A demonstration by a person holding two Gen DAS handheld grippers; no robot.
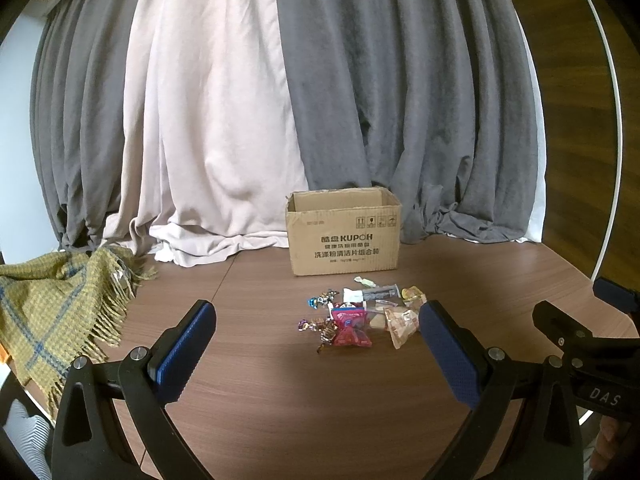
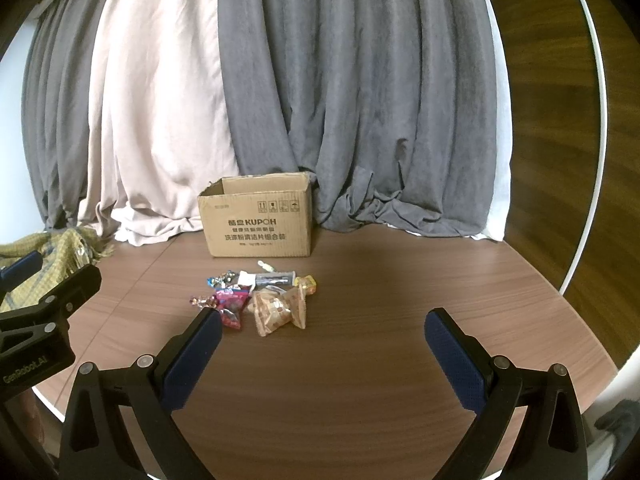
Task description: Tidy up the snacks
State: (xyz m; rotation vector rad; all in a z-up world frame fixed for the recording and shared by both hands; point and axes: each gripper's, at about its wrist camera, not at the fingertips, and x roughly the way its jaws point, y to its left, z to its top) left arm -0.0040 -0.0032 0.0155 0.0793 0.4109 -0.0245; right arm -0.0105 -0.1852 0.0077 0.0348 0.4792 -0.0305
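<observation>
A small heap of snacks (image 1: pixel 362 316) (image 2: pixel 264 296) lies on the brown table, just in front of an open cardboard box (image 1: pixel 344 232) (image 2: pixel 258 216). The heap holds a red-pink packet (image 1: pixel 351 326) (image 2: pixel 232 304), a tan wrapped packet (image 1: pixel 402 324) (image 2: pixel 280 308), a grey packet (image 1: pixel 380 292) (image 2: pixel 276 279) and several small foil candies (image 1: pixel 316 325). My left gripper (image 1: pixel 318 320) is open above the table, short of the heap. My right gripper (image 2: pixel 322 326) is open too, nothing between its fingers. The box's inside is hidden.
A yellow plaid blanket (image 1: pixel 60 312) (image 2: pixel 60 252) with a fringe lies on the table's left. Grey and pale pink curtains (image 1: pixel 280 100) (image 2: pixel 280 80) hang behind the box and pool on the table. The round table's edge (image 2: pixel 600 344) curves close on the right.
</observation>
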